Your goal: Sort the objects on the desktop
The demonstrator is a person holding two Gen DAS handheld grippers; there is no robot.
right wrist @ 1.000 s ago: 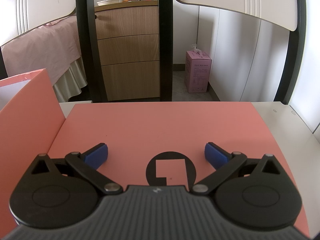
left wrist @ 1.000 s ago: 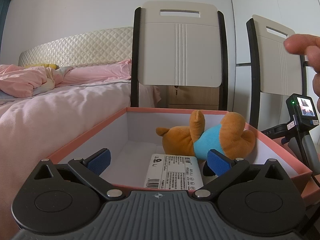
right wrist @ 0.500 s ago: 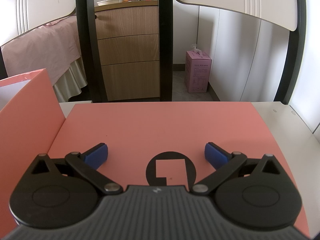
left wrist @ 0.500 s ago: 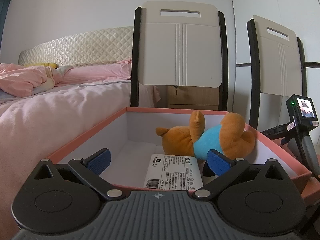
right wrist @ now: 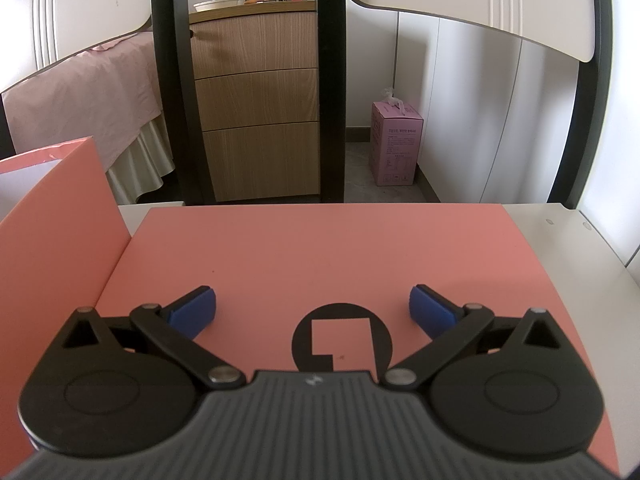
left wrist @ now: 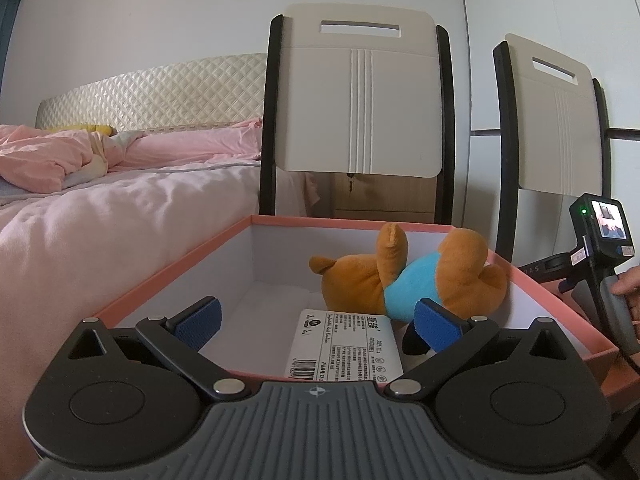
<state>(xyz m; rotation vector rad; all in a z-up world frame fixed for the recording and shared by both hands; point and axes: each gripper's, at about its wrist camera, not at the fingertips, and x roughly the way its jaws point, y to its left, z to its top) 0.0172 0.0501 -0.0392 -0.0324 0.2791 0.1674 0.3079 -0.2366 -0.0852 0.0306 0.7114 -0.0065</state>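
The plush bear (left wrist: 408, 280) lay on its side inside the pink box (left wrist: 168, 276), just beyond the left gripper (left wrist: 318, 320), whose jaws stood wide and empty. A labelled white packet (left wrist: 346, 344) lay between them (partly hidden by the gripper body). The right gripper (right wrist: 312, 306) hovered, equally wide, over the pink lid (right wrist: 320, 248) beside the box.
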